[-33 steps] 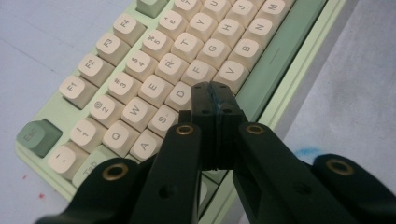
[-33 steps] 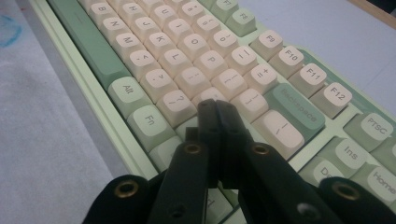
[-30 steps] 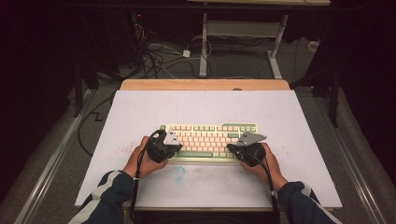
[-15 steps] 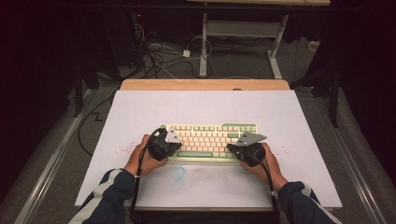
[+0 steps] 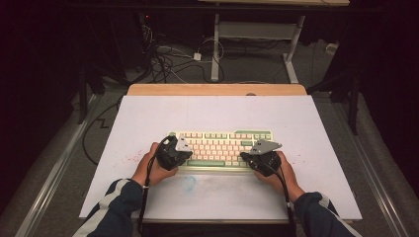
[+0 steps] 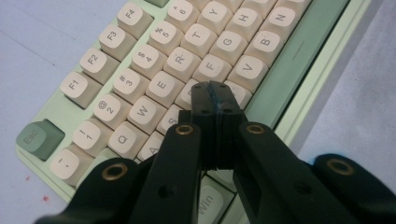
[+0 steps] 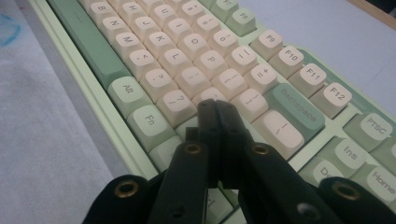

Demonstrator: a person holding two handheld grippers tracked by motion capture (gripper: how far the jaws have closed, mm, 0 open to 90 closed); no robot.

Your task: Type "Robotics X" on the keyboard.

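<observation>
A cream and green keyboard (image 5: 220,145) lies on the white table cover, near the front middle. My left gripper (image 5: 184,149) hovers over the keyboard's left end, jaws pressed together with nothing between them. In the left gripper view its tips (image 6: 215,91) sit just above the keys near D and C of the keyboard (image 6: 140,70). My right gripper (image 5: 251,154) is over the right end, also shut and empty. In the right gripper view its tips (image 7: 215,107) stand over the keys near the quote key and Enter of the keyboard (image 7: 187,56).
The white table cover (image 5: 217,113) spreads wide around the keyboard, with a wooden edge (image 5: 217,89) at the back. A blue smudge (image 5: 188,182) marks the sheet in front of the keyboard, red specks (image 5: 129,158) at the left. Cables and table legs lie on the floor beyond.
</observation>
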